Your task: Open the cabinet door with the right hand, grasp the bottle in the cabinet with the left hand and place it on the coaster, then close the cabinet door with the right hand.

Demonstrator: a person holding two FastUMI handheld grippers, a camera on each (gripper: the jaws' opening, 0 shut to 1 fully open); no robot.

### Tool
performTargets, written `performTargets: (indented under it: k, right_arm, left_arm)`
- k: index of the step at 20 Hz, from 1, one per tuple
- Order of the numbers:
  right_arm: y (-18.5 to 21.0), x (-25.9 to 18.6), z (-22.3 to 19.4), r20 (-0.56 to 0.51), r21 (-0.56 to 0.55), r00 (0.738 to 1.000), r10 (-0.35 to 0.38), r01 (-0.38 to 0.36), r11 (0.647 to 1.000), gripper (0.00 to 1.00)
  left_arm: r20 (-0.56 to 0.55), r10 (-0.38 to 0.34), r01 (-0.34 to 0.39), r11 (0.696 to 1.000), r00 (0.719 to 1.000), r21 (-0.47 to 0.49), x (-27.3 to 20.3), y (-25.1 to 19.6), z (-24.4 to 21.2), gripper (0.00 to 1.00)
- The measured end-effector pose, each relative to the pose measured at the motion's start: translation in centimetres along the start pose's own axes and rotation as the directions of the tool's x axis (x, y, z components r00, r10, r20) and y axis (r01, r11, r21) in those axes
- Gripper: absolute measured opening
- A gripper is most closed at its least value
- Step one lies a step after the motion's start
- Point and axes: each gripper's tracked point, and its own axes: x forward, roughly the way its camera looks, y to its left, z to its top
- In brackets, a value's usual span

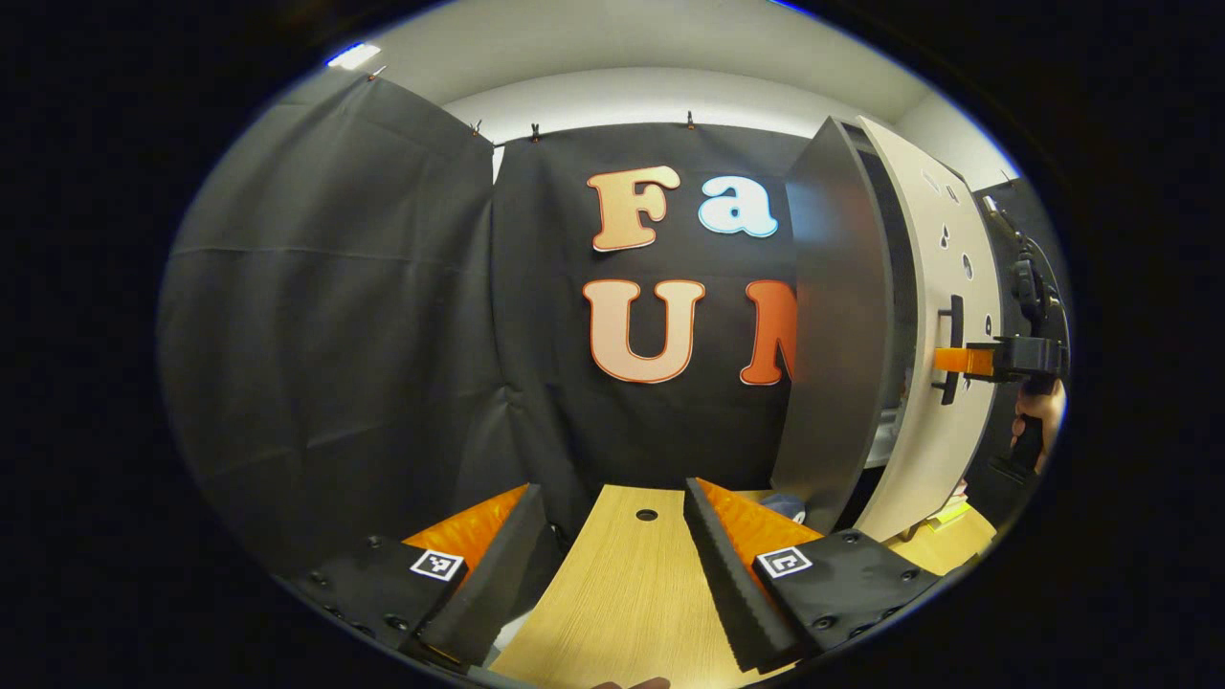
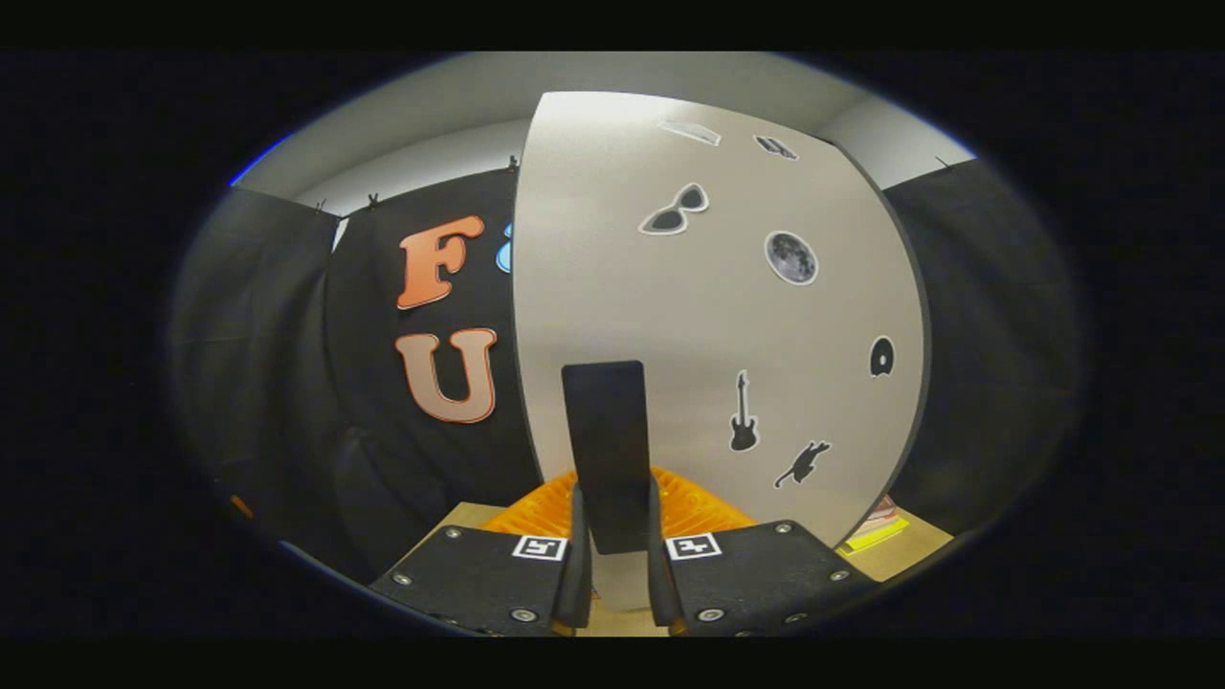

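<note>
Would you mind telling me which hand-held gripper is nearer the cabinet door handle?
Right. The right hand-held gripper is shut on the door handle; the left hand-held gripper hovers open over the table, well away.

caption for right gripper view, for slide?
Right claw shut on the handle of the stickered cabinet door.

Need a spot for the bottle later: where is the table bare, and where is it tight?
Bare: the table strip ahead of the left tongs, up to the cloth wall. Tight: the right end, where the cabinet, its partly open door and the right tongs on the handle crowd together.
</note>
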Motion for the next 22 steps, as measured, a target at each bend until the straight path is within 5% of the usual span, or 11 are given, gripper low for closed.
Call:
performTargets:
  k: [2,8,9,22]
  right_arm:
    - [-1.3,-2.6,-0.1,0.010,-0.006,0.999,-0.033,0.033,0.999,0.17]
    - [-5.6,-10.3,-0.6,-0.006,0.000,0.994,-0.113,0.113,0.994,0.23]
    - [-6.1,-11.0,-0.5,-0.003,-0.005,0.992,-0.124,0.124,0.992,0.16]
    - [-14.7,-19.5,-0.3,0.001,0.033,0.975,-0.221,0.221,0.975,0.10]
  left_arm:
    - [-0.010,-0.016,0.016,1.000,1.000,-0.010,-0.9,-0.2,-0.3,0.95]
    - [-0.009,-0.072,0.072,0.997,0.997,-0.024,-3.2,-0.9,-0.4,0.95]
    - [-0.007,-0.084,0.083,0.996,0.996,-0.029,-3.5,-1.0,-0.4,0.95]
    - [-0.024,-0.160,0.160,0.987,0.987,-0.027,-4.8,-5.6,-1.5,0.97]
